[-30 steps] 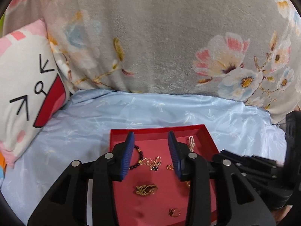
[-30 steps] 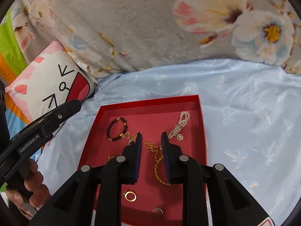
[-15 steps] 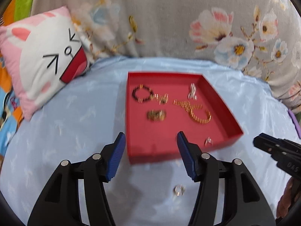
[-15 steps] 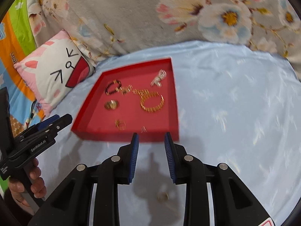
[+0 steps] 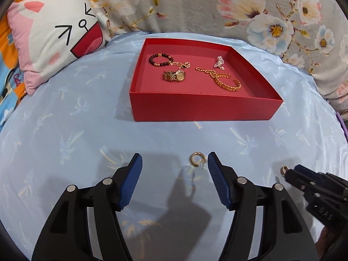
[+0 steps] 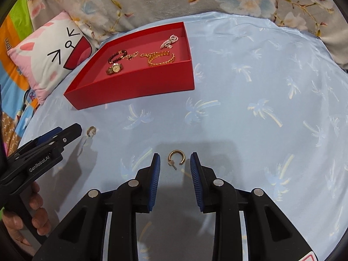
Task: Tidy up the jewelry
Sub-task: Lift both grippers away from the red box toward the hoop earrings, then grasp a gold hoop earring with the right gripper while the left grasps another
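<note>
A red tray [image 5: 202,107] [image 6: 134,89] sits on the blue sheet and holds a dark bead bracelet [image 5: 161,59], a gold watch [image 5: 175,76], a gold chain [image 5: 221,79] and a pearl piece [image 5: 219,62]. A gold hoop earring [image 5: 197,158] lies on the sheet between the open fingers of my left gripper [image 5: 175,163]. A second gold hoop earring [image 6: 176,157] lies between the open fingers of my right gripper [image 6: 175,163]. The first earring also shows in the right wrist view [image 6: 91,131], just off the left gripper's tip.
A pink and white cat-face pillow [image 5: 54,34] lies left of the tray. A grey floral blanket [image 5: 206,4] rises behind it. The right gripper's tip [image 5: 304,180] enters the left wrist view at lower right, by the second earring [image 5: 283,169].
Both grippers have pulled back from over the tray, lowered toward the sheet and opened wider. Each now frames a hoop earring lying in front of the tray.
</note>
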